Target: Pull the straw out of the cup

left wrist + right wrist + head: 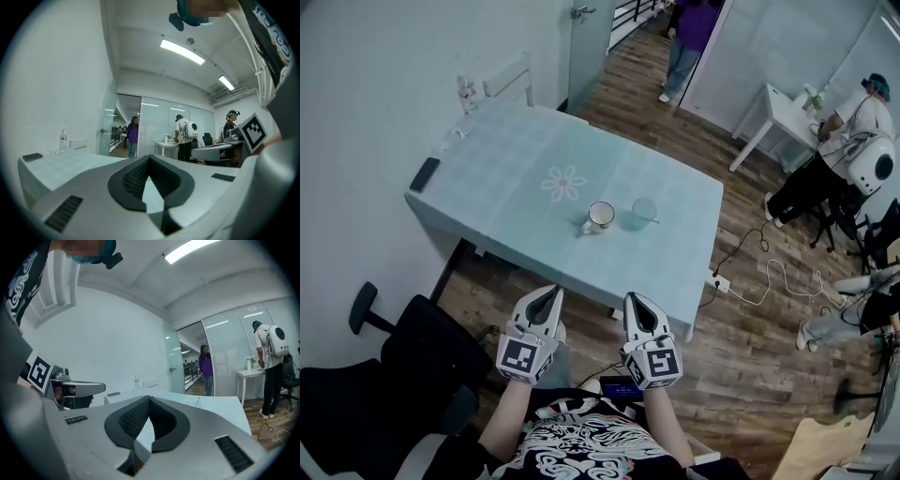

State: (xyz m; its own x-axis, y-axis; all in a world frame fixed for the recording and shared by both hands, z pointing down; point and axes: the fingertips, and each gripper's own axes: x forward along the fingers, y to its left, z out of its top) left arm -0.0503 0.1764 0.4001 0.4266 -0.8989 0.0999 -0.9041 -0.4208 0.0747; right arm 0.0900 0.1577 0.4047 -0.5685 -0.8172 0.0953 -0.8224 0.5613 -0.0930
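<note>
A clear teal cup [643, 214] stands on the pale blue table [516, 178] near its front edge. A thin straw seems to lean at the cup's right rim, too small to make out. A white mug [600, 217] stands just left of the cup. My left gripper [554, 292] and right gripper [637, 299] hover side by side in front of the table edge, short of both cups, pointing towards them. Both are shut with nothing between the jaws. Their tips meet in the left gripper view [149, 157] and the right gripper view [149, 398]. Neither gripper view shows the cup.
A dark flat device [424, 174] lies at the table's left edge and a small bottle [467, 92] stands at its far corner. A black office chair [394, 370] is at my left. A power strip with cables [719, 281] lies on the floor at right. People stand farther back.
</note>
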